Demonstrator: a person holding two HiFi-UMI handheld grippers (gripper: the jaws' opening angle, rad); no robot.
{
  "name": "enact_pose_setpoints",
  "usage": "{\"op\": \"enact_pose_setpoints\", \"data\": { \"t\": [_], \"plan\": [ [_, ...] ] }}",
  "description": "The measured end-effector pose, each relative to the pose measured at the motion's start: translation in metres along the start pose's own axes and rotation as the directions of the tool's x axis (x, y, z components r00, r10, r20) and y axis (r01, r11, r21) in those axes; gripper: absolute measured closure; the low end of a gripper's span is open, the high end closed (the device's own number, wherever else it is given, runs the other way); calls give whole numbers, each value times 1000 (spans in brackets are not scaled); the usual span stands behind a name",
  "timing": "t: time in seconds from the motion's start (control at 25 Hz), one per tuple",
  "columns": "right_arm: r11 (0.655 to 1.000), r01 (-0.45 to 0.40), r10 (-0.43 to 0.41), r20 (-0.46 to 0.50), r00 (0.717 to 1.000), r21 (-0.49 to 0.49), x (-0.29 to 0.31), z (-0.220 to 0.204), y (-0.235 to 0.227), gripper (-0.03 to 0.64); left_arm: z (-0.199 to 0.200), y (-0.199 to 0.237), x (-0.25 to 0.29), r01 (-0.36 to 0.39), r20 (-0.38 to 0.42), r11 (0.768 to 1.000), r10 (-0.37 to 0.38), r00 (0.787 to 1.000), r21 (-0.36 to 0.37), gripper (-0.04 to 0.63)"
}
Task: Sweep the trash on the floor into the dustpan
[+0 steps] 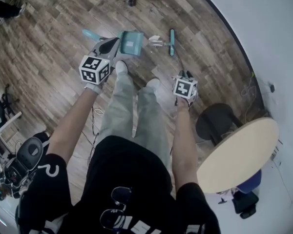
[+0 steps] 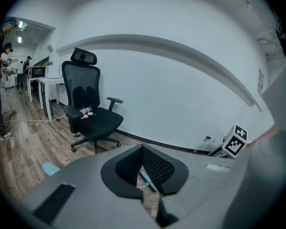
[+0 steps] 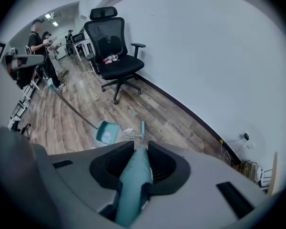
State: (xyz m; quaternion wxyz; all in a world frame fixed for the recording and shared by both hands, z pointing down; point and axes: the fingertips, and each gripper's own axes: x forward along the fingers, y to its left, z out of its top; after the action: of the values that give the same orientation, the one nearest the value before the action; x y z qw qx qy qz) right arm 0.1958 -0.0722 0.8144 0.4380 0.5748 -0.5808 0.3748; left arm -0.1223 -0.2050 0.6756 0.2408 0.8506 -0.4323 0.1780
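Note:
A teal dustpan (image 1: 130,43) (image 3: 107,131) stands on the wood floor, its long handle rising to a teal grip (image 1: 90,34) (image 3: 50,83). Clear crumpled trash (image 1: 156,42) (image 3: 128,132) lies between the dustpan and the teal broom head (image 1: 172,42) (image 3: 142,128). My right gripper (image 1: 182,76) (image 3: 140,149) is shut on the broom's teal handle (image 3: 135,180). My left gripper (image 1: 110,45) (image 2: 144,149) hangs beside the dustpan grip with its jaws shut and nothing between them; the grip (image 2: 50,168) shows to its left.
A black office chair (image 2: 93,113) (image 3: 115,56) stands by the white wall. A round wooden table (image 1: 239,152) and a dark round seat (image 1: 217,121) are at my right. My own legs (image 1: 132,106) stand just behind the dustpan. People (image 3: 38,46) stand far off.

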Motion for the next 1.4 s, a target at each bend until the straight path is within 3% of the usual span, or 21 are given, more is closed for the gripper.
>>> {"op": "enact_pose_setpoints", "data": {
  "t": [0.44, 0.8, 0.96, 1.12, 1.4],
  "plan": [
    [996, -44, 43, -17, 999, -74, -2, -1, 41, 531, -9, 20, -26, -70, 25, 997, 71, 997, -46, 598],
    [987, -161, 162, -43, 986, 18, -9, -21, 115, 531, -17, 28, -49, -94, 38, 993, 96, 995, -66, 598],
    [966, -247, 247, 13, 969, 71, -15, -14, 145, 531, -21, 30, -59, -102, 40, 992, 105, 994, -70, 598],
    [952, -283, 279, 52, 959, 117, -19, -16, 145, 531, -22, 32, -67, -113, 43, 991, 117, 992, -72, 598],
    [971, -224, 219, 64, 974, 86, -44, -20, 112, 531, -18, 26, -82, -122, 52, 990, 126, 991, -72, 598]
  ]
}}
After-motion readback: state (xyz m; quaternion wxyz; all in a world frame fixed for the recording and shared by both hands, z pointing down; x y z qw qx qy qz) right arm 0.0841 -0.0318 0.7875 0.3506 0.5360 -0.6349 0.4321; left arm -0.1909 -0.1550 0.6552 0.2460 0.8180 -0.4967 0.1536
